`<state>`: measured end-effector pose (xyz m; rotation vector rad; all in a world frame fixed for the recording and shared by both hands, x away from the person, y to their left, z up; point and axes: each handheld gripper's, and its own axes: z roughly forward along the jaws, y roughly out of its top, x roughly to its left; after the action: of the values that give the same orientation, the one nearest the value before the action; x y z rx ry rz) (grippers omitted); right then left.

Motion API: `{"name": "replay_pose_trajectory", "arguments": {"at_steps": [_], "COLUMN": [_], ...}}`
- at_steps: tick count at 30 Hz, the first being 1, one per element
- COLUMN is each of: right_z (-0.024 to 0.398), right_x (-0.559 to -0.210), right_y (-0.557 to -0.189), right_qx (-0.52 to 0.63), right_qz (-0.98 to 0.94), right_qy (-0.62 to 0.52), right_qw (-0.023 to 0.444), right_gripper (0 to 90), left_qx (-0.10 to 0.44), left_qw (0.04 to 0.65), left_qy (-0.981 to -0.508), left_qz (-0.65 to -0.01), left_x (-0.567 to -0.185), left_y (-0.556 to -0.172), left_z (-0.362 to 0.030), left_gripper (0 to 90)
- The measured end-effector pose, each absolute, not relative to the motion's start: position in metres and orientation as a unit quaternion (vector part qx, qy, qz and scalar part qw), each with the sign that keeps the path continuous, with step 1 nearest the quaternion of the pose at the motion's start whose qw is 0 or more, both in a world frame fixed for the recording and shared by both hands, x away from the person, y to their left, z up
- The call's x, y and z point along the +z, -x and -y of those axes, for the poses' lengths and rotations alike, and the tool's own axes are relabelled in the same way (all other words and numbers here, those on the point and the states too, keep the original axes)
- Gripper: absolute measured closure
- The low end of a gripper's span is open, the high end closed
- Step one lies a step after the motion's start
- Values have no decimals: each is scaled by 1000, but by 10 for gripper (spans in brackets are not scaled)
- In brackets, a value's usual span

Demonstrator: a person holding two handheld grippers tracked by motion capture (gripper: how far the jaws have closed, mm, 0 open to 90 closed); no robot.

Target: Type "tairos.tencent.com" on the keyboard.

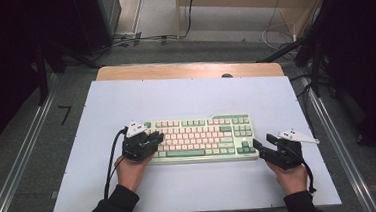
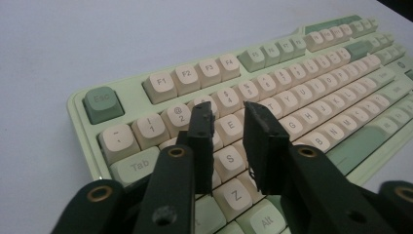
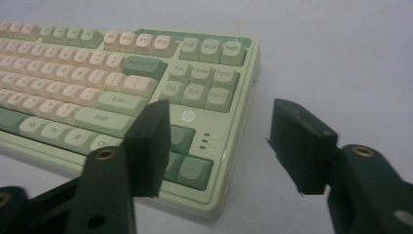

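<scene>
Where cropped, keyboard's [image 2: 272, 97] far end

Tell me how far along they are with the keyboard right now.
Early. Done: both tools are at the keyboard, which lies flat on the white mat. In hand: the left tool hangs over the keys near the left end, jaws slightly apart around the W and E keys; the right tool stands open, straddling the right front corner. Left: neither grips anything, so any grasp, lift or move is still ahead.

A white sheet [image 1: 185, 93] covers a wooden table [image 1: 188, 69] on grey floor [image 1: 26, 147], with pale wooden furniture [image 1: 254, 1] at twelve o'clock and cables [image 1: 141, 39] trailing at eleven.
</scene>
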<state>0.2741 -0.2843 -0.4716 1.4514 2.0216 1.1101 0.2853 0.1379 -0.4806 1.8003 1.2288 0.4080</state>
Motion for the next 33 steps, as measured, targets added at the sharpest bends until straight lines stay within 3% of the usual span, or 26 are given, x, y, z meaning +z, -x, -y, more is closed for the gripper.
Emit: {"name": "replay_pose_trajectory", "arguments": {"at_steps": [4,5,6,7,10,11,12,13,16,17,18,19,23,33], "right_z": [285,285,285,285,282,277,277,273,264,264,261,257,233,188], "right_x": [-472,-472,-472,-472,-471,-471,-471,-471,-470,-470,-470,-470,-470,-472], "right_y": [-274,-273,-273,-273,-273,-275,-275,-277,-281,-281,-282,-284,-292,-312], "right_qx": [399,399,399,401,407,408,408,407,410,410,413,414,413,418], "right_qz": [-725,-725,-725,-725,-725,-729,-729,-733,-738,-738,-739,-742,-762,-781], "right_qy": [-521,-521,-521,-520,-515,-509,-509,-503,-494,-494,-492,-487,-460,-429], "right_qw": [209,209,209,209,209,208,208,208,207,207,204,202,193,176], "right_gripper": [338,348,348,371,474,546,546,616,760,760,812,858,877,877], "left_qx": [168,167,167,166,162,164,163,163,173,177,182,186,202,219], "left_qw": [444,443,443,442,442,443,443,445,450,451,449,447,440,433], "left_qy": [-729,-729,-729,-729,-730,-728,-728,-726,-719,-716,-713,-712,-706,-691], "left_qz": [-494,-494,-495,-496,-496,-496,-496,-498,-500,-503,-506,-508,-517,-535], "left_x": [-480,-480,-480,-480,-480,-481,-481,-481,-481,-481,-481,-481,-483,-483], "left_y": [-285,-285,-286,-285,-285,-284,-283,-282,-278,-276,-275,-274,-268,-255], "left_z": [-138,-138,-138,-138,-139,-140,-141,-141,-145,-145,-146,-146,-148,-159], "left_gripper": [787,860,860,900,900,876,876,750,635,635,539,539,414,365]}}
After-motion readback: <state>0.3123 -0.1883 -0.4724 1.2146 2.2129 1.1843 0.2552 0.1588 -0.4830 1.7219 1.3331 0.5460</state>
